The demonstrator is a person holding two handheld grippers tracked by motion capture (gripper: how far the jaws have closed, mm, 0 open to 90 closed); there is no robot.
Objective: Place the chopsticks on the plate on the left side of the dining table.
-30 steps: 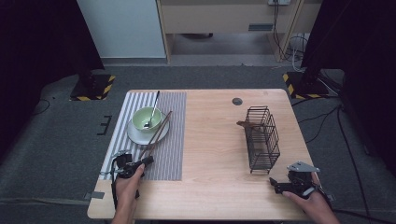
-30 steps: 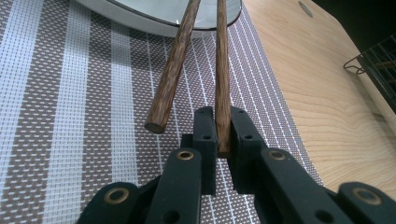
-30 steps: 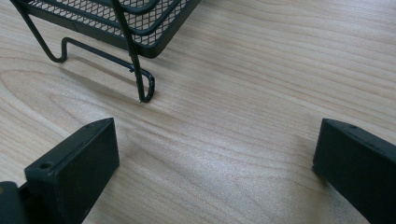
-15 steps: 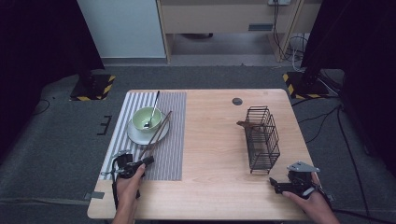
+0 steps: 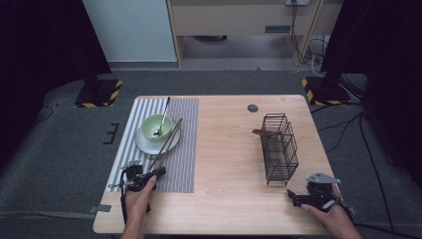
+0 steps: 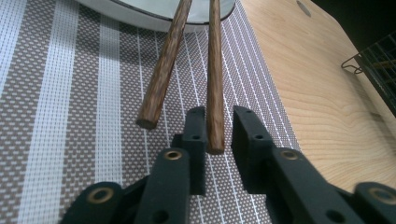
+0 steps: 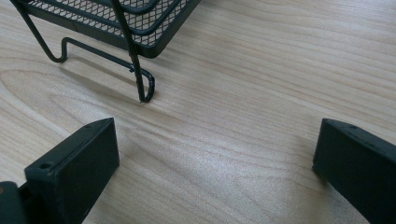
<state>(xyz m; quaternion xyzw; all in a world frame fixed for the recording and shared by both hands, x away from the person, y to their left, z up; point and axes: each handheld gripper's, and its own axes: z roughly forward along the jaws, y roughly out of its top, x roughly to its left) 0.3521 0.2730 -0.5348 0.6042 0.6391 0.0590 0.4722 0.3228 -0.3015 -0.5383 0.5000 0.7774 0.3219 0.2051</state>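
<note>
**Left gripper view: one chopstick between the jaws, the second left outside**

Left gripper view shows the left hand-held gripper low over the striped placemat, with its jaws narrow and just having been opening. The end of one chopstick sits between the jaws, with a thin gap on the right side, so I judge that the pads do not press it firmly. The other chopstick lies just beside it, outside the left jaw.

Both chopsticks rest with their far ends on the rim of the saucer that carries the green bowl; their near ends point toward the person. Their long axis runs from the saucer diagonally down to the left hand-held gripper, and the two sticks spread slightly apart toward the near ends.

The risk I see: if the jaws close now, they catch only one stick, near its very end, and it may pivot or slip out when lifted. The free stick could be pushed and roll off the saucer.

The right hand-held gripper hovers with wide, empty jaws over the wooden surface, near the foot of the wire basket.
</note>
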